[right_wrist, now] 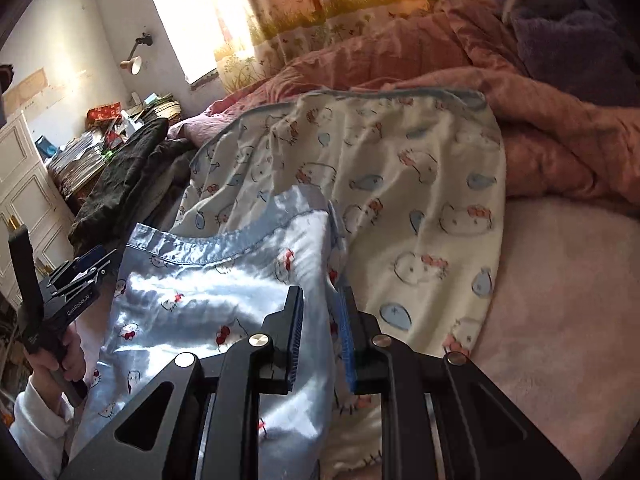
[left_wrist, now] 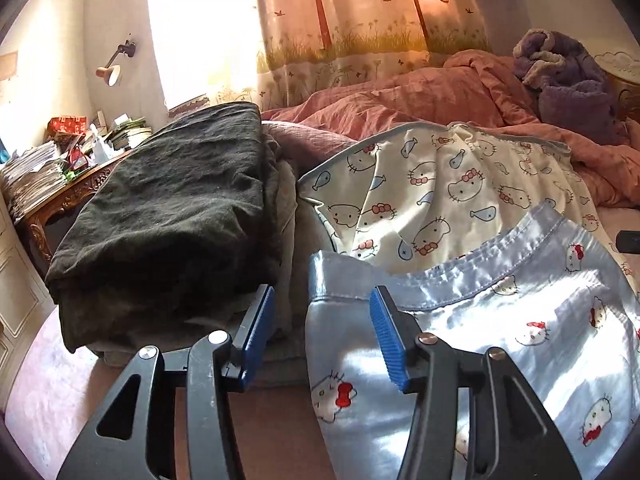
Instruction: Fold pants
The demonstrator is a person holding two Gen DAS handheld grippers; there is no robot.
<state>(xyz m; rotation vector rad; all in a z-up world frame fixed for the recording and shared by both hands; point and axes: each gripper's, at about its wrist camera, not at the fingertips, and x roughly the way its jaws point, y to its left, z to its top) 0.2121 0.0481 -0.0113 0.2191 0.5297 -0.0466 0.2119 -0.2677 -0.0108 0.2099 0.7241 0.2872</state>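
While the blue satin pants (left_wrist: 500,320) lie rumpled on the bed (right_wrist: 560,280) over a cream printed garment (right_wrist: 420,200), I judge folding barely begun: my right gripper (right_wrist: 320,340) pinches their edge, my left gripper (left_wrist: 320,336) gapes beside their corner.

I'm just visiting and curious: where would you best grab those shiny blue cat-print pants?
Probably at the stitched waistband of the blue satin pants, one corner each. The band is a thicker edge than the slippery cloth. The left gripper is open at its left corner, coming from below; the right gripper closes around the right edge.
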